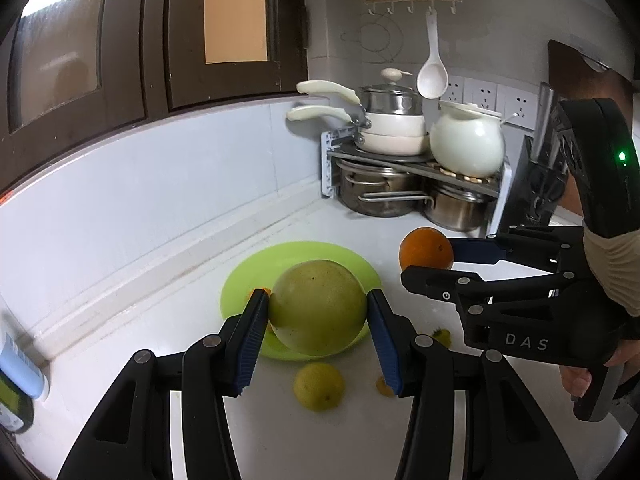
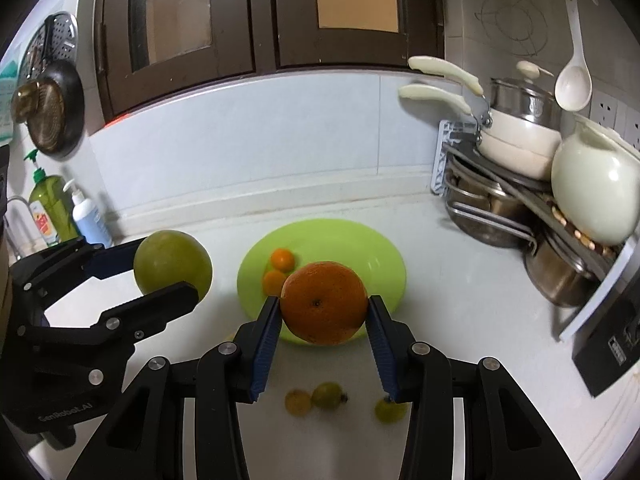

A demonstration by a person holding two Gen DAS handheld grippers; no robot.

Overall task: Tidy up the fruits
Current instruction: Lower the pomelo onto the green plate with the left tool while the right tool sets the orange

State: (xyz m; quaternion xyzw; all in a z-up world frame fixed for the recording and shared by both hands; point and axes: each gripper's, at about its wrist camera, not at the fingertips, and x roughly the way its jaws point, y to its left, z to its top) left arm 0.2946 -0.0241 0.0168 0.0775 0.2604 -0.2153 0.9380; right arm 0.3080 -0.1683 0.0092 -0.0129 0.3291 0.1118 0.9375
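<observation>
The green plate (image 2: 384, 276) sits on the white counter (image 2: 460, 320) near the back wall, and two little oranges (image 2: 282, 260) lie in it, close together on its left side. The left gripper (image 1: 318, 312) is squeezed onto the big green round fruit (image 1: 318, 306), one blue pad on each side, and holds it up over the near edge of the plate. The right gripper (image 2: 323, 308) is squeezed onto the big orange (image 2: 324, 302) the same way, also up over the near edge of the plate. The dark dot at the orange's end faces the right wrist camera. Three small yellow fruits (image 2: 298, 402) lie on the counter in front of the plate, near its front edge. The right gripper says "DAS" (image 1: 526, 342) on its side. The left gripper says "GenRobot.AI" (image 2: 66, 410). In the back right corner a rack (image 2: 516, 200) holds white pans on top and metal pots below.
</observation>
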